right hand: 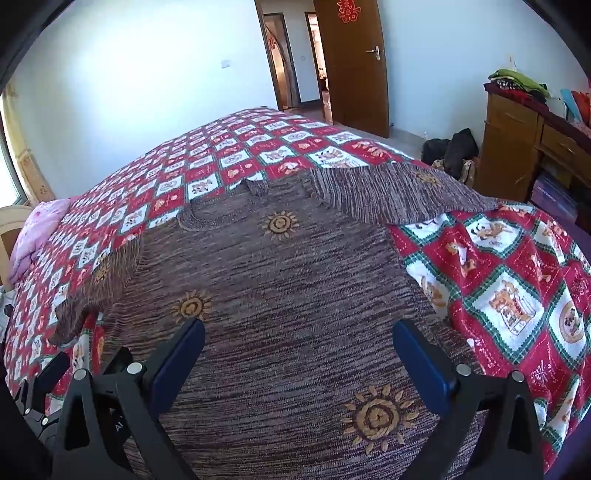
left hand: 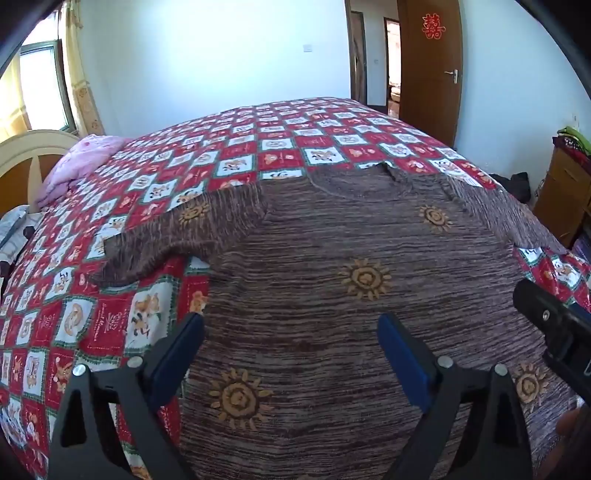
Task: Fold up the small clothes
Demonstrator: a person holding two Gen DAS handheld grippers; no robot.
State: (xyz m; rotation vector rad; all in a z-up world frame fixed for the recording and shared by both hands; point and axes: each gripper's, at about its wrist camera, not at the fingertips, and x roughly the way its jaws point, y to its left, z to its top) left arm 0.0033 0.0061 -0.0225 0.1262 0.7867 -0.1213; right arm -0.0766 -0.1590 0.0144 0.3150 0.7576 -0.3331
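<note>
Red double-happiness sign 囍 [left hand: 432,26] on the upper part of the open brown door [left hand: 428,92]. Letters "AI" [right hand: 118,427] on black gripper part, lower left of right wrist view. Quilt lettering too small to read.

The brown streaked knitted sweater with yellow suns [left hand: 332,258] looks rough and matt. The red-and-white checked cotton bedcover [left hand: 166,177] is quilted cloth. The brown wooden door [right hand: 354,62] is smooth, slightly glossy.
</note>
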